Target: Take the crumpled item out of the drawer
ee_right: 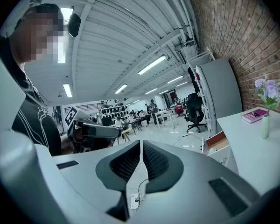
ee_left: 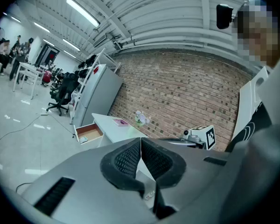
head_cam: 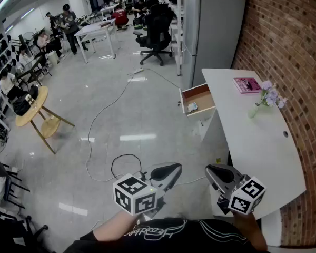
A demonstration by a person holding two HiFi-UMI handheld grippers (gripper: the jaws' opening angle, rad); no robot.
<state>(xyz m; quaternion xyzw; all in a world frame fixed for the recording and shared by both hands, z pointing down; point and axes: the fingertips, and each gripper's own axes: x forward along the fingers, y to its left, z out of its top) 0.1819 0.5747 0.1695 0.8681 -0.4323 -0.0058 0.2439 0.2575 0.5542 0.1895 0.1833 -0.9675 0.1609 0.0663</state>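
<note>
An open wooden drawer (head_cam: 198, 99) sticks out of the left side of a white desk (head_cam: 247, 141), far from me. A small white crumpled item (head_cam: 193, 107) lies inside it near the front. The drawer (ee_left: 90, 133) also shows in the left gripper view, and the drawer (ee_right: 215, 141) in the right gripper view. My left gripper (head_cam: 171, 171) is held low near my body, shut and empty. My right gripper (head_cam: 216, 174) is beside it at the desk's near end, also shut with nothing in it. Both are well short of the drawer.
On the desk lie a pink book (head_cam: 247, 85) and a vase with pale flowers (head_cam: 265, 100). A grey cabinet (head_cam: 210, 30) stands behind the desk, a brick wall (head_cam: 289, 46) to its right. Cables (head_cam: 110, 115) run over the floor. Office chairs (head_cam: 157, 33), tables and people fill the far room.
</note>
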